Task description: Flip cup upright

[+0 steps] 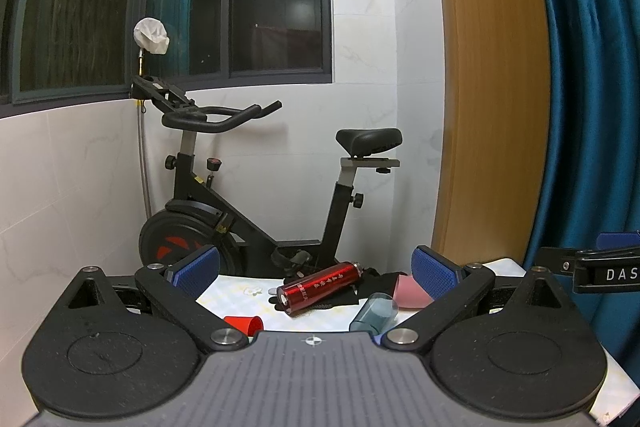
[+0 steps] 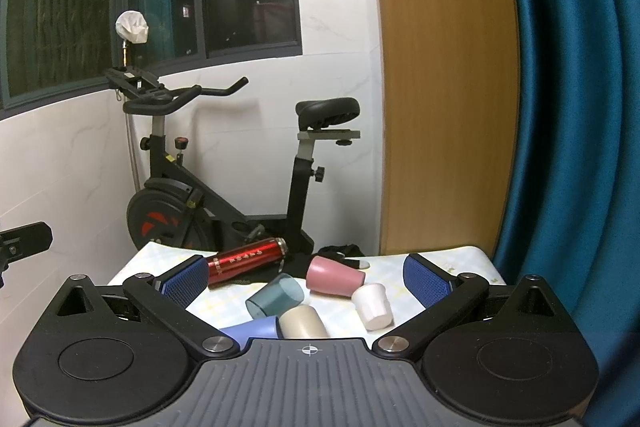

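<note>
Several cups lie tipped on a pale checked table [image 2: 400, 269]. In the right wrist view: a pink cup [image 2: 334, 277], a clear teal cup [image 2: 276, 295], a white ribbed cup [image 2: 374, 307], a beige cup [image 2: 302, 323] and a lavender cup [image 2: 252, 331]. My right gripper [image 2: 308, 277] is open and empty, held above them. In the left wrist view I see the teal cup [image 1: 376, 313], the pink cup [image 1: 410, 291] and a small red cup [image 1: 244, 325]. My left gripper [image 1: 316, 269] is open and empty, above the table's near side.
A red metal bottle [image 1: 322, 287] lies on its side at the back of the table, also in the right wrist view [image 2: 248, 261], next to a black glove [image 2: 344, 253]. Behind stand an exercise bike [image 1: 248, 211], a wooden panel [image 1: 488, 87] and a blue curtain [image 2: 568, 107].
</note>
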`<state>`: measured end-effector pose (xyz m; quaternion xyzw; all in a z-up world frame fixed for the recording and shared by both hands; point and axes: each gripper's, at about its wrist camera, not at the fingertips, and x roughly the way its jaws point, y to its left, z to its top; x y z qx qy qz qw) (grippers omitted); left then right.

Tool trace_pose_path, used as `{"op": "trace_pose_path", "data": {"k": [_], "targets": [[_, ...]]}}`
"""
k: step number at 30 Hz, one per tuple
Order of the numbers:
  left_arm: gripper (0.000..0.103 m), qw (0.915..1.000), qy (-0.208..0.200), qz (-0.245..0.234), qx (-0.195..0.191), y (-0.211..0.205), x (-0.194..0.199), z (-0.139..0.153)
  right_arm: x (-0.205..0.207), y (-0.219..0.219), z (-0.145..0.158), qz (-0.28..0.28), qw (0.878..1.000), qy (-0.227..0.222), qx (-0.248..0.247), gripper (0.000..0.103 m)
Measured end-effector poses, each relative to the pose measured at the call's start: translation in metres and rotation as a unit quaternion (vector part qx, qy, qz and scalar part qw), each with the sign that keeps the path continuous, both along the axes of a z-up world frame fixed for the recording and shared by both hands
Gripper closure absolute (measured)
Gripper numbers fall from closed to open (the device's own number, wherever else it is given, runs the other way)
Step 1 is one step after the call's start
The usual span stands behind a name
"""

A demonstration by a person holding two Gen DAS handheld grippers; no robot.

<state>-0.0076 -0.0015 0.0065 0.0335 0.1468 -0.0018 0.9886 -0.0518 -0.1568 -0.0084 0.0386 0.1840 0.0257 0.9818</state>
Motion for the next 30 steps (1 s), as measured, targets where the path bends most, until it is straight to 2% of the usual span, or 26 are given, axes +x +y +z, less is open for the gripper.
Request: {"op": "trace_pose_path", "data": {"k": [30], "targets": [[0.000,0.9998,-0.018,-0.004,0.004,-0.002,-0.002,0.001,-0.004,-0.009,0.007,0.000,1.000,-0.010,0.002,0.000]]}}
